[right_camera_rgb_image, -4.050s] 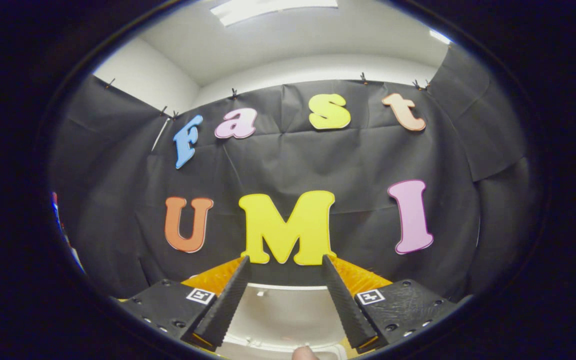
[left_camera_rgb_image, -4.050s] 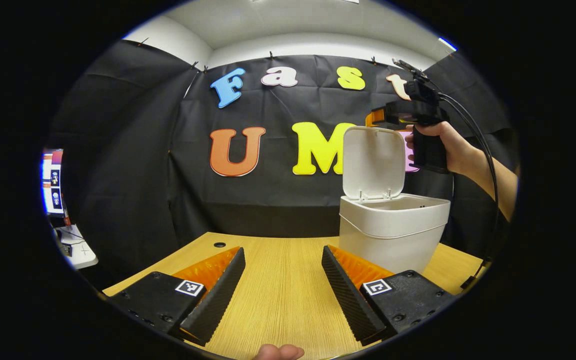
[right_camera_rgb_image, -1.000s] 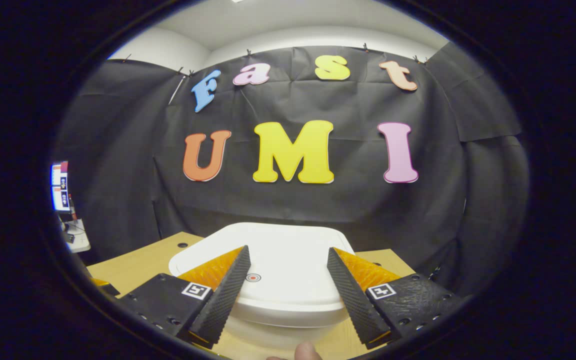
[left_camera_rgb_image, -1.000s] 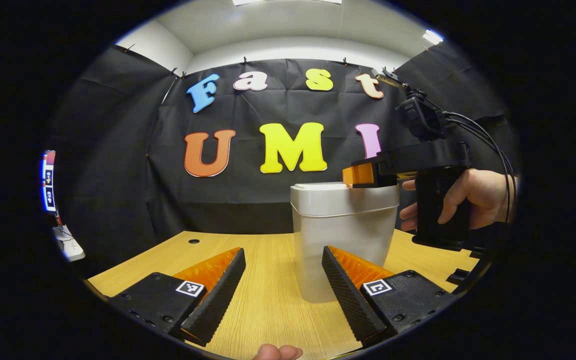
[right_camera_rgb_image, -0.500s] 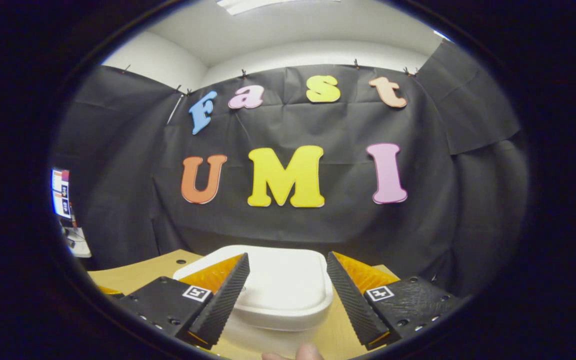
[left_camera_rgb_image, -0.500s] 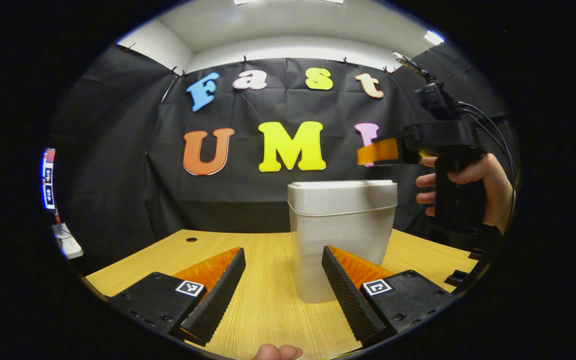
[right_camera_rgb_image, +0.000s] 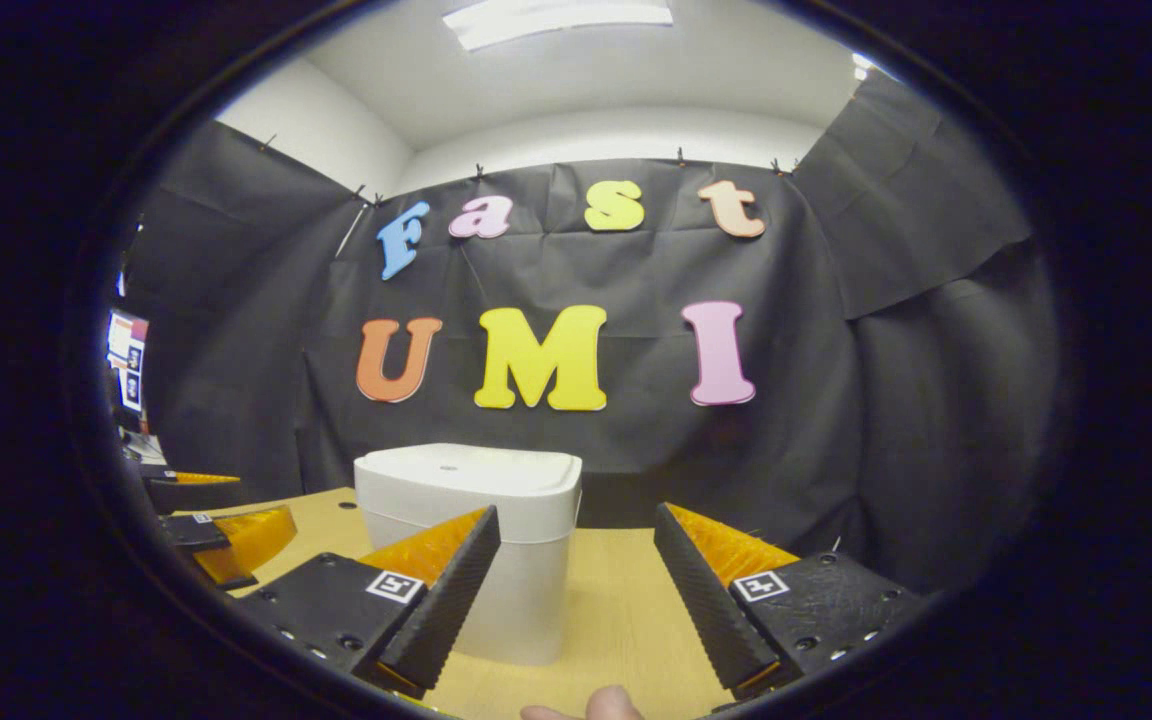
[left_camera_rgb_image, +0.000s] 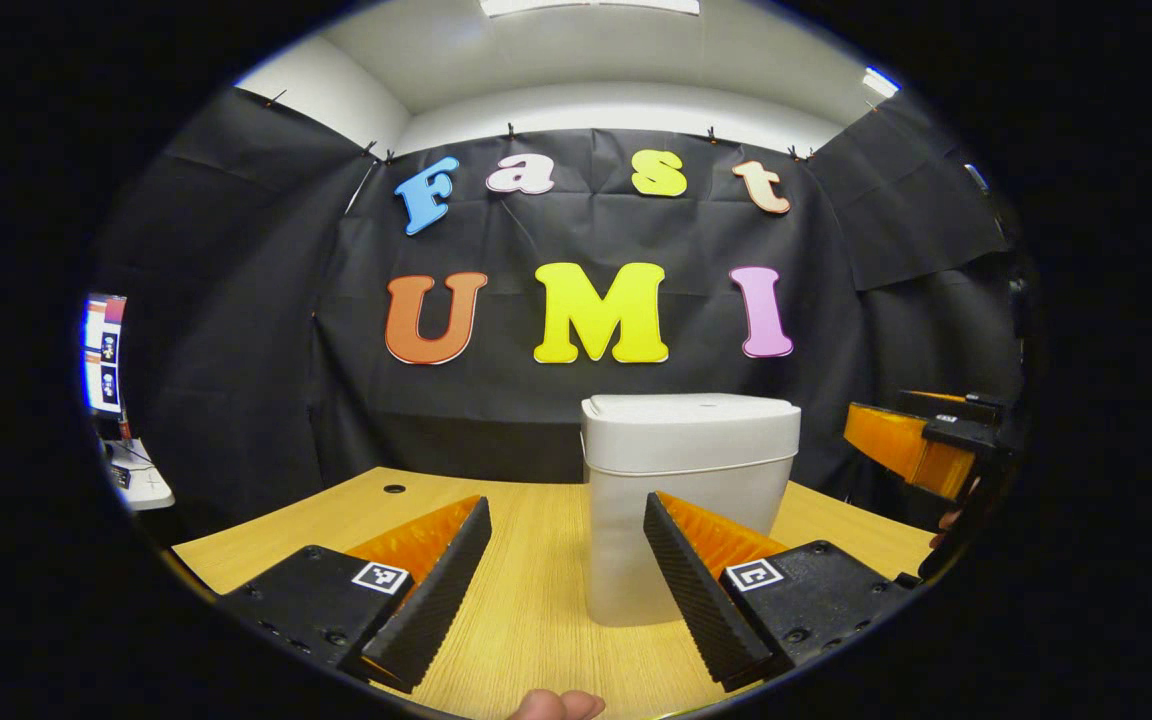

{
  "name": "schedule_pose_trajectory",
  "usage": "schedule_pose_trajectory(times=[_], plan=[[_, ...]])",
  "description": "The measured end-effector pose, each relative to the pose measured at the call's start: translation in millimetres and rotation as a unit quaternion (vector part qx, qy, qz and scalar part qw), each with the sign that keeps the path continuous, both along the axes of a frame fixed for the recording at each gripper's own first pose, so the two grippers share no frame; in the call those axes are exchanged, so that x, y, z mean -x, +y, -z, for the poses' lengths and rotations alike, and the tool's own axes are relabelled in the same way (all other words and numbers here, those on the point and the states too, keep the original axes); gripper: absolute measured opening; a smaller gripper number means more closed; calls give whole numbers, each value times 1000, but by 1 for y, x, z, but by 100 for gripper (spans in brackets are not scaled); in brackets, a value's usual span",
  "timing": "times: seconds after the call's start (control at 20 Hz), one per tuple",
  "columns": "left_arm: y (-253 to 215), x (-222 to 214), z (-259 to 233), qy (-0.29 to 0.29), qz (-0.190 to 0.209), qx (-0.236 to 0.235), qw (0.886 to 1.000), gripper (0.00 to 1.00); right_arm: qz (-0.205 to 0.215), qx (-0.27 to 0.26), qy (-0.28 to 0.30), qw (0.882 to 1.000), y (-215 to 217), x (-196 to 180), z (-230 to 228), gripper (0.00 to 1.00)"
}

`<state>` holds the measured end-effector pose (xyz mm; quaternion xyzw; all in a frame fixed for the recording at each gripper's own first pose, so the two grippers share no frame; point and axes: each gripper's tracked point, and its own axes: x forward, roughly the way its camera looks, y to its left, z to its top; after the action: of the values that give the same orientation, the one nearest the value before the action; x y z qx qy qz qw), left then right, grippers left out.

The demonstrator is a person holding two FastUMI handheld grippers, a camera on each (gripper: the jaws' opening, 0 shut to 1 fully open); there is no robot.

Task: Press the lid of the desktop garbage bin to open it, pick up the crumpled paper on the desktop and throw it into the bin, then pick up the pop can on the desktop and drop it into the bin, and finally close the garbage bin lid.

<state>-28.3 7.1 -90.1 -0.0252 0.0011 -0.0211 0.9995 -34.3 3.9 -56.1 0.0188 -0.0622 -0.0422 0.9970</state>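
The white desktop bin [left_camera_rgb_image: 681, 520] stands on the wooden table [left_camera_rgb_image: 536, 610] with its lid [left_camera_rgb_image: 691, 408] down flat. In the left gripper view my left gripper [left_camera_rgb_image: 568, 580] is open and empty, low over the table just in front of the bin. In the right gripper view the bin [right_camera_rgb_image: 481, 540] stands left of centre with its lid [right_camera_rgb_image: 466, 468] down. My right gripper [right_camera_rgb_image: 576, 590] is open and empty, in front of the bin and to its right. The right gripper [left_camera_rgb_image: 921, 450] also shows at the right edge of the left gripper view, and the left gripper [right_camera_rgb_image: 216, 530] at the left edge of the right gripper view.
A cable hole [left_camera_rgb_image: 394, 489] sits near the table's far left corner. A screen [left_camera_rgb_image: 101, 350] and a small white stand [left_camera_rgb_image: 141, 485] lie beyond the left edge of the booth. A fingertip [left_camera_rgb_image: 556, 705] shows at the bottom of the left gripper view.
The right gripper has come off the shut lid, pulling back, down and to the right of the bin. Four seconds ago the lid stood open. The left gripper has barely moved.
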Motion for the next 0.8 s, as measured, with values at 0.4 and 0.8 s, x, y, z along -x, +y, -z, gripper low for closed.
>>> schedule_pose_trajectory(times=[0.4,0.8], plan=[[-8,8,-17,-10,-14,-1,1000,99,2,-18,1,1000,-10,-2,14,96],[-16,8,-4,6,0,5,1000,99,0,-27,19,999,-12,-2,32,96]])
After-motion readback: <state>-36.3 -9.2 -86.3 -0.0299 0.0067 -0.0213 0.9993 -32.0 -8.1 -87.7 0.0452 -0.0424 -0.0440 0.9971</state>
